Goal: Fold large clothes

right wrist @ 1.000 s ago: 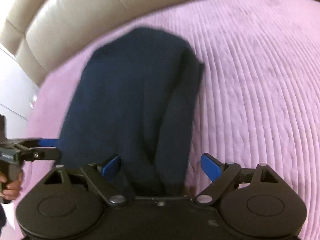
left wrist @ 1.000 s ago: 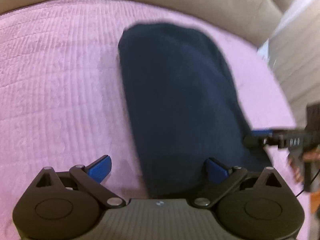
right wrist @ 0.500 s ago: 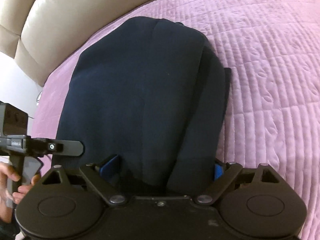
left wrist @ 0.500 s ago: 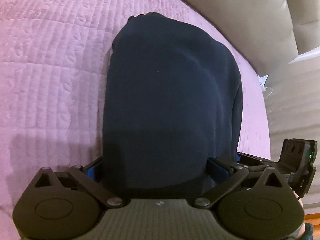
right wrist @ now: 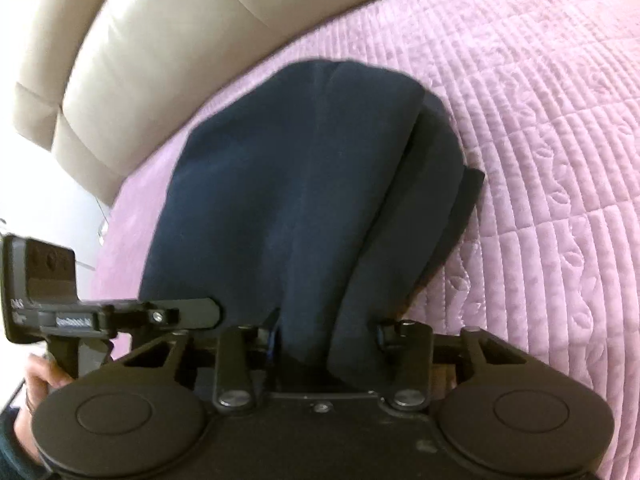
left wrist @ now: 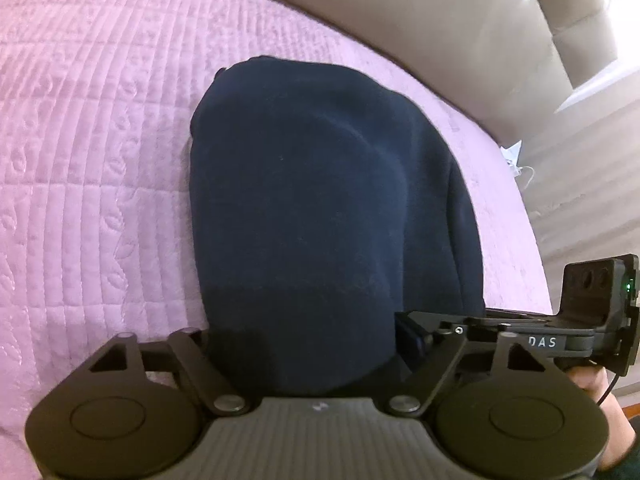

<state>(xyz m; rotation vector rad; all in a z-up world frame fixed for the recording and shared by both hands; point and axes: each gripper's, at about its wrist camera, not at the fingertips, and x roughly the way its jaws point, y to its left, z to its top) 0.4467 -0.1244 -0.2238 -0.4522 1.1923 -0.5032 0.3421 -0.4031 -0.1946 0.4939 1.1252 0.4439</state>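
A dark navy garment, folded into a long strip, lies on a pink quilt. Its near end fills the jaws of my left gripper, which are closing. The blue pad presses the cloth's right edge, while the other pad is hidden behind the fabric. In the right wrist view the same garment shows stacked layers along its right side. My right gripper is closing too, and the cloth is bunched narrow between its fingers. Each gripper's body shows at the side of the other's view.
The pink quilt spreads wide to both sides of the garment. A beige padded headboard runs along the far edge. A pale surface lies beyond the bed's corner. A hand holds the left gripper's handle.
Both grippers came forward and down onto the garment's near end. Their jaws, wide apart before, have narrowed against the cloth, the right pair much more than the left.
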